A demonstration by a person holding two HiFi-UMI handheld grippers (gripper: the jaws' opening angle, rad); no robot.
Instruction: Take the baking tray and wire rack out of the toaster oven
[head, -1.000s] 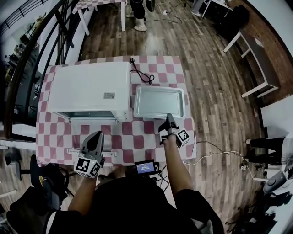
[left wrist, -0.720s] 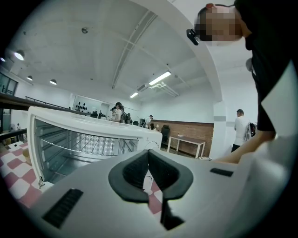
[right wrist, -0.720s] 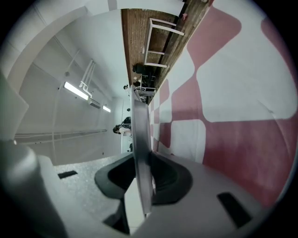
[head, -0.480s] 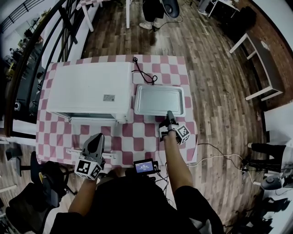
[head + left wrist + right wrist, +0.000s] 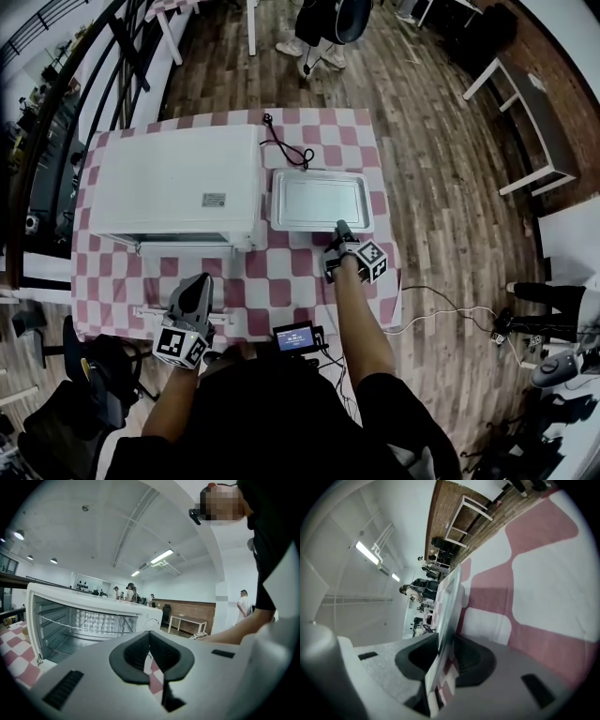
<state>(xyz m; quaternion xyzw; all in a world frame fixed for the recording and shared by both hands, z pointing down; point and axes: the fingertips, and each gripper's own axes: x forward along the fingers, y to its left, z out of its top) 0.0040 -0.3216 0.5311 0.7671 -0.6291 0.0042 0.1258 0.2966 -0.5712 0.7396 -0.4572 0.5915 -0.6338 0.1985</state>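
Observation:
The silver baking tray (image 5: 321, 200) lies on the checked tablecloth just right of the white toaster oven (image 5: 178, 183). My right gripper (image 5: 339, 231) is shut on the middle of its near rim. In the right gripper view the tray's rim (image 5: 449, 602) runs edge-on between the two dark pads (image 5: 423, 656). My left gripper (image 5: 193, 298) hovers near the table's front, before the oven's open mouth, shut and holding nothing. The left gripper view looks into the oven, where the wire rack (image 5: 84, 619) sits on its upper rails.
The oven's glass door lies open and flat, its handle (image 5: 183, 315) near the table's front edge. A black power cord (image 5: 284, 150) curls behind the tray. A small screen device (image 5: 296, 338) sits at the front edge. White benches (image 5: 520, 112) stand on the wooden floor to the right.
My right gripper has sunk a little with the tray's rim still in it, and the tray now lies lower on the cloth. The left gripper has stayed where it was.

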